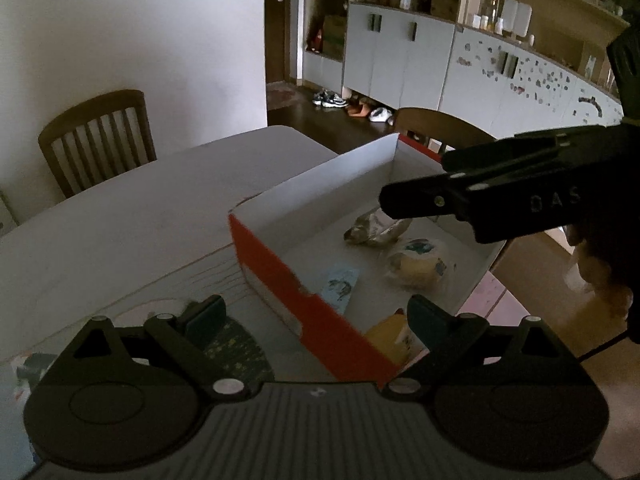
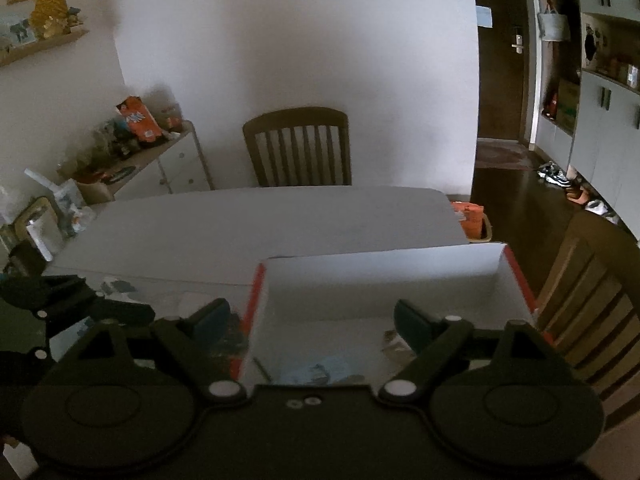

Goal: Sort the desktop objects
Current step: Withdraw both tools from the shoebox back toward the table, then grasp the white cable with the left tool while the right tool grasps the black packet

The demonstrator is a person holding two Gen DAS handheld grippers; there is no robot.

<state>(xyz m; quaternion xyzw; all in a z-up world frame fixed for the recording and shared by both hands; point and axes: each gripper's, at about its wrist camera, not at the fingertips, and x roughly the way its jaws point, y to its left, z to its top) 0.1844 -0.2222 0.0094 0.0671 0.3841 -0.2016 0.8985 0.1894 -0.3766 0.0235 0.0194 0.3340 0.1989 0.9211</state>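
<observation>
Drop-off step: both grippers, left (image 1: 316,318) and right (image 2: 312,320), fingers spread and empty above the box (image 1: 280,264). Next: fetch remaining worktop (image 1: 120,216) clutter.

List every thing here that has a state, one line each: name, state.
box: open, no lid on, upright on the table
wrapped round item: lying inside the box
crumpled packet: lying inside the box
blue card: flat on the box floor
yellow item: in the box's near corner, partly hidden
left gripper: open, empty
right gripper: open, empty, over the box
door: shut
</observation>
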